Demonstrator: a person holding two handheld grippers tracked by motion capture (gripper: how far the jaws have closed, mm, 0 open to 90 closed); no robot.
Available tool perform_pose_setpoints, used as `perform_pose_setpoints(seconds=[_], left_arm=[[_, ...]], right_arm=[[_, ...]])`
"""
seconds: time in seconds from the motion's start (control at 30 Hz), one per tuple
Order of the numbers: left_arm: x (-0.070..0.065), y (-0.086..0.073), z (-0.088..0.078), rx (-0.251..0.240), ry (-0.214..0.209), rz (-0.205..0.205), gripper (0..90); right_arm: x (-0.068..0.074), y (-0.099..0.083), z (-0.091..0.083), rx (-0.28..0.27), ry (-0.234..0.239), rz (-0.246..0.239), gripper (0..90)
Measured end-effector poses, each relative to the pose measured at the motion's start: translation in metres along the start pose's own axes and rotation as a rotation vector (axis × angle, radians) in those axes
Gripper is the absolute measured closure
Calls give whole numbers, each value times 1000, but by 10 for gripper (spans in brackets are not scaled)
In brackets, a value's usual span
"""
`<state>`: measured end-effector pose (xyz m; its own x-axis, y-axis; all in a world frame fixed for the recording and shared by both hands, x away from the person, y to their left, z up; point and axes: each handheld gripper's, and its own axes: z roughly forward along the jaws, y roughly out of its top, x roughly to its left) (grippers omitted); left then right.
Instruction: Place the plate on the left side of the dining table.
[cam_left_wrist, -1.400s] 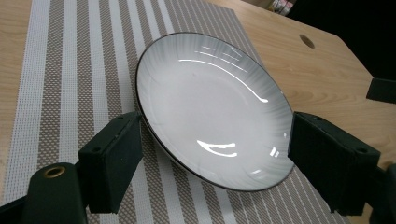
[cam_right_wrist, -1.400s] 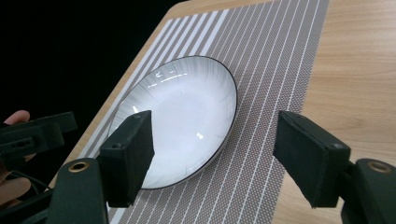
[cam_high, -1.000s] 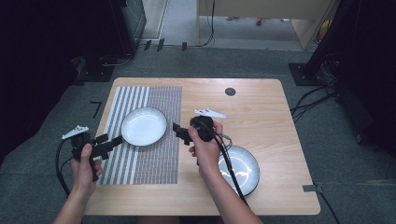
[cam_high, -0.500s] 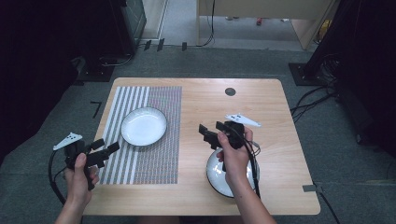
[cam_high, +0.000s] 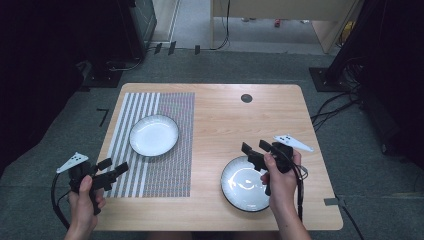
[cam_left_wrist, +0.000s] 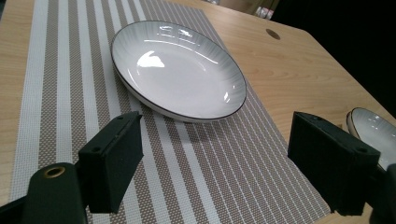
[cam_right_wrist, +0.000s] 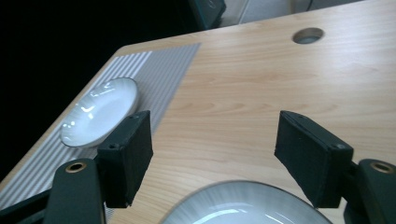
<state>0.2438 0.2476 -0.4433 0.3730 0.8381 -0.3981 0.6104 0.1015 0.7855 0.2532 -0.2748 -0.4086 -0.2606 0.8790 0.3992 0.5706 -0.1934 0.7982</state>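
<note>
High view, wooden table (cam_high: 220, 125), striped mat (cam_high: 160, 165), grey carpet (cam_high: 65, 125), both grippers' fingers spread wide, empty.

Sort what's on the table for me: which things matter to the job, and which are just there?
In play: plate on the striped mat; striped mat; plate on bare wood, under the open right gripper; open left gripper.
Just there: table's cable hole; floor cables.

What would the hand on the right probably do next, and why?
Probably lower the right gripper onto the far rim of the near plate: its jaws stand open and empty just above that rim, while the other plate already rests on the striped placemat.
</note>
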Motion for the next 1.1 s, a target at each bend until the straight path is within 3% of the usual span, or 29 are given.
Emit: perform_pose_setpoints(seconds=[0.47,0.63,1.1], left_arm=[[4,-20,-6,-5,37,-3,180],[8,-28,-5,-8,48,-24,180],[19,-47,-1,22,121,35,180]], right_arm=[[-50,-18,-37,-22,-96,18,272],[-69,-28,-48,-24,-133,25,272],[-117,-65,-68,0,-267,6,271]])
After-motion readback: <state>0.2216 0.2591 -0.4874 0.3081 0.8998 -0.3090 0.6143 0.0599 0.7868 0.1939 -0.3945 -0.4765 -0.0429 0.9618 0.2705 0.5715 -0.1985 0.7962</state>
